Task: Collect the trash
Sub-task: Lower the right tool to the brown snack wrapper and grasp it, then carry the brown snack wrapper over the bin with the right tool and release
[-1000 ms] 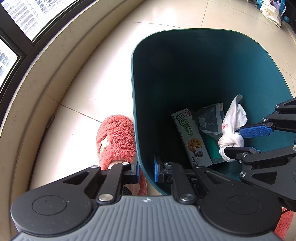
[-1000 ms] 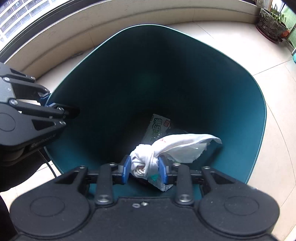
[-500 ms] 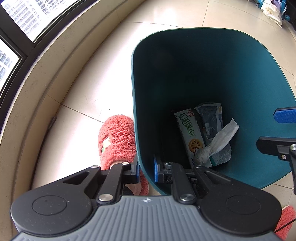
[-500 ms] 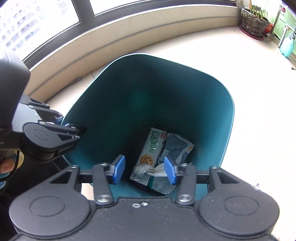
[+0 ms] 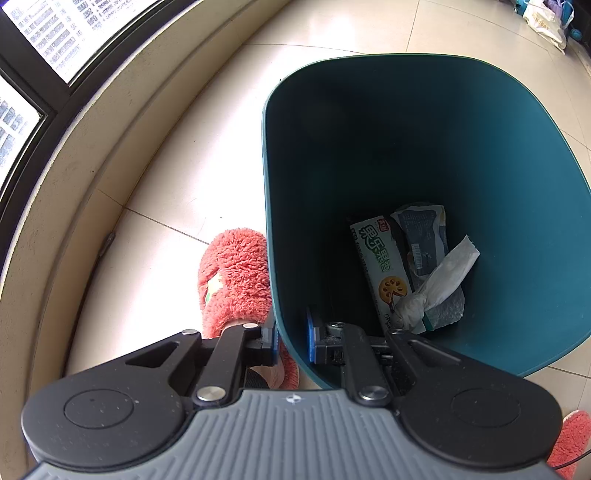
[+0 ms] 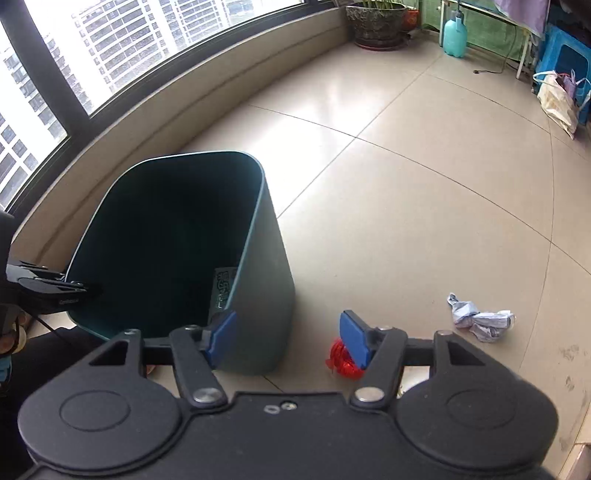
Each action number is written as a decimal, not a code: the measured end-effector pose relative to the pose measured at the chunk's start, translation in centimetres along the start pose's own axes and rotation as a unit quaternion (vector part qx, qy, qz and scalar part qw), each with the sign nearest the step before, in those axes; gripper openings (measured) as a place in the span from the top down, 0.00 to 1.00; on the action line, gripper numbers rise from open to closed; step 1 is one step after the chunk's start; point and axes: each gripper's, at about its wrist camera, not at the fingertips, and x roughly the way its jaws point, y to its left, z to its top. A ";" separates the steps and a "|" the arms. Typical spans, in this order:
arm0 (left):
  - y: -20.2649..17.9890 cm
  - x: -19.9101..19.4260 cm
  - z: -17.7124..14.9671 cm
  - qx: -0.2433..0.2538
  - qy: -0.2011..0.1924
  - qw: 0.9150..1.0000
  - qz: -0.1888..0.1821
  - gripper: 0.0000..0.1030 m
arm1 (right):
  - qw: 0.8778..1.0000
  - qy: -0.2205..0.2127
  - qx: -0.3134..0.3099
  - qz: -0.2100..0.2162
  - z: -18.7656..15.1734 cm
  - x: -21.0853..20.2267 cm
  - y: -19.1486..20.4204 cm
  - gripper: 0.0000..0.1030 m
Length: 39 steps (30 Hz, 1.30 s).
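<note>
My left gripper (image 5: 291,338) is shut on the near rim of the teal trash bin (image 5: 369,122), one pad inside and one outside. In the bin lie a green snack box (image 5: 376,258), a grey wrapper (image 5: 424,236) and a knotted white tissue (image 5: 436,284). My right gripper (image 6: 288,338) is open and empty, raised beside the bin (image 6: 258,288). On the floor to its right lie a crumpled grey-white paper (image 6: 480,319) and a red scrap (image 6: 341,360), partly hidden behind the right fingertip.
A red fluffy slipper (image 5: 236,280) sits on the floor against the bin's left side. A curved window ledge (image 6: 184,99) runs behind the bin. A potted plant (image 6: 376,26), a teal spray bottle (image 6: 454,33) and bags (image 6: 557,99) stand far back.
My right gripper opened and dropped the knotted white tissue into the bin, then pulled back up and swung right toward the floor. My left gripper kept its hold on the rim.
</note>
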 end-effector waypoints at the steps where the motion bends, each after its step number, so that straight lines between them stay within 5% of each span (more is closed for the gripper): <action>1: 0.0 0.0 0.0 -0.001 0.000 1.000 0.000 0.87 | 1.000 0.009 0.010 -0.010 -0.2 0.6 -0.8 0.39; 6: 0.0 0.0 0.0 -0.001 0.000 1.000 0.001 0.88 | 0.994 0.074 0.060 -0.052 -2.0 5.9 -5.1 0.36; 12: -0.1 0.0 0.0 0.001 0.002 1.000 0.001 0.88 | 0.983 0.144 0.102 -0.043 -6.0 12.4 -7.7 0.24; 25: 0.1 0.4 0.1 0.001 0.008 1.000 -0.001 0.88 | 0.973 0.207 0.077 -0.073 -11.2 20.6 -9.2 0.19; 32: -0.1 0.8 0.2 0.003 0.016 1.000 -0.002 0.88 | 0.969 0.217 0.077 -0.085 -12.5 22.3 -10.0 0.34; 39: -0.1 0.8 0.2 0.004 0.015 1.000 0.000 0.87 | 0.968 0.222 0.074 -0.093 -12.8 22.4 -10.3 0.66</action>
